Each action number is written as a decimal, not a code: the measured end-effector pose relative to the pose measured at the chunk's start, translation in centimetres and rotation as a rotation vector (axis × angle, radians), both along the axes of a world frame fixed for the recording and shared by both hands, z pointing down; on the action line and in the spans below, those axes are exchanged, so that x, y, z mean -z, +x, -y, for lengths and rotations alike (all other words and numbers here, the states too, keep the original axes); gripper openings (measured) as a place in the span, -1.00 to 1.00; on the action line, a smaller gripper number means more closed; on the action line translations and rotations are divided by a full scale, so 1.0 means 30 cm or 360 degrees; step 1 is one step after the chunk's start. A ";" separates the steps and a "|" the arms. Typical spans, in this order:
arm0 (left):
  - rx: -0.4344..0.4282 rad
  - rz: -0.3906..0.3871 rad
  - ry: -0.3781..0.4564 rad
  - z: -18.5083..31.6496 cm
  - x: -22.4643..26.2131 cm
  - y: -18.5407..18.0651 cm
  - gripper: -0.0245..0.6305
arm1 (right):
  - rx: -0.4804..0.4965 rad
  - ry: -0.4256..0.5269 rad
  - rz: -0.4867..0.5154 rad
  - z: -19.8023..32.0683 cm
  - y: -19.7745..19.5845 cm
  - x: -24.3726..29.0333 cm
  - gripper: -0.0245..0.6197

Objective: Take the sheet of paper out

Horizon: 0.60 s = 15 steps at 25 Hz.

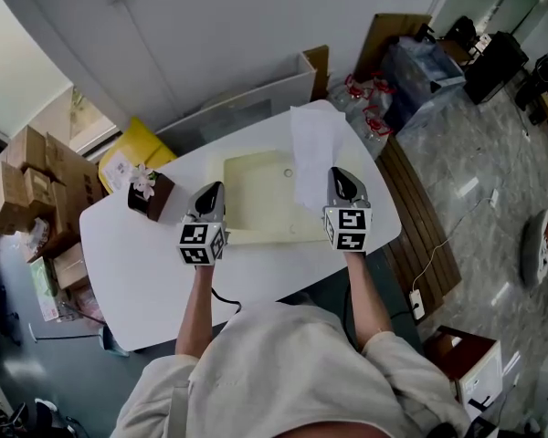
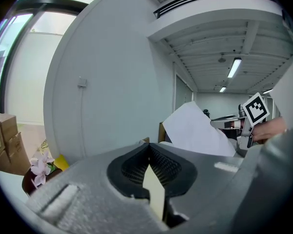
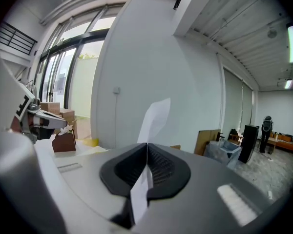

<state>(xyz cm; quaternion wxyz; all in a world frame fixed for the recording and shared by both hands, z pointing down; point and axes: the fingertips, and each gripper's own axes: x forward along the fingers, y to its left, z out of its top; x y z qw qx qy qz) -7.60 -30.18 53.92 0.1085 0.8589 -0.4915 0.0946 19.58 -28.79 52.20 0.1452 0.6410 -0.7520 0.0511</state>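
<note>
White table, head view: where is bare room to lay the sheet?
Bare: the near-left part of the white table, between the brown flower box, the left gripper and the near edge. Crowded: the pale yellow folder fills the middle; the held white paper sheet overhangs the far right.

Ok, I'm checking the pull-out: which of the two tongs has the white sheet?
The right tongs: they are shut on the white sheet, which stands up above them. The left tongs instead pinch the edge of the cream folder.
</note>
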 end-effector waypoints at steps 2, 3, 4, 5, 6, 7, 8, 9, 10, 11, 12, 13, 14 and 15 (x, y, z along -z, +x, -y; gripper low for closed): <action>0.0016 -0.0004 0.0024 0.000 0.023 -0.016 -0.92 | 0.0020 0.0028 0.0011 -0.003 -0.022 0.026 -0.90; 0.0025 -0.0005 0.0035 -0.001 0.033 -0.026 -0.92 | 0.0030 0.0042 0.0017 -0.004 -0.033 0.038 -0.90; 0.0034 -0.0007 0.0044 -0.002 0.043 -0.036 -0.92 | 0.0039 0.0056 0.0022 -0.004 -0.044 0.051 -0.90; 0.0044 -0.0009 0.0055 0.000 0.054 -0.047 -0.92 | 0.0048 0.0071 0.0026 -0.001 -0.055 0.063 -0.90; 0.0055 -0.0012 0.0067 0.004 0.068 -0.057 -0.92 | 0.0058 0.0087 0.0027 0.005 -0.068 0.077 -0.90; 0.0064 -0.0015 0.0080 0.009 0.083 -0.068 -0.92 | 0.0068 0.0103 0.0026 0.014 -0.081 0.091 -0.90; 0.0073 -0.0017 0.0096 0.016 0.098 -0.078 -0.92 | 0.0079 0.0118 0.0025 0.024 -0.094 0.105 -0.90; 0.0081 -0.0020 0.0111 0.020 0.113 -0.088 -0.92 | 0.0088 0.0130 0.0022 0.032 -0.108 0.115 -0.90; 0.0087 -0.0023 0.0126 0.023 0.125 -0.097 -0.92 | 0.0098 0.0138 0.0020 0.037 -0.121 0.122 -0.90; 0.0093 -0.0026 0.0139 0.024 0.135 -0.106 -0.92 | 0.0107 0.0144 0.0018 0.040 -0.133 0.127 -0.90; 0.0098 -0.0028 0.0150 0.025 0.145 -0.114 -0.92 | 0.0117 0.0149 0.0018 0.042 -0.144 0.132 -0.90; 0.0103 -0.0030 0.0160 0.024 0.154 -0.121 -0.92 | 0.0126 0.0155 0.0017 0.043 -0.153 0.137 -0.90; 0.0110 -0.0033 0.0169 0.024 0.164 -0.129 -0.92 | 0.0135 0.0161 0.0016 0.045 -0.161 0.143 -0.90; 0.0117 -0.0036 0.0177 0.025 0.174 -0.136 -0.92 | 0.0143 0.0168 0.0015 0.048 -0.168 0.151 -0.90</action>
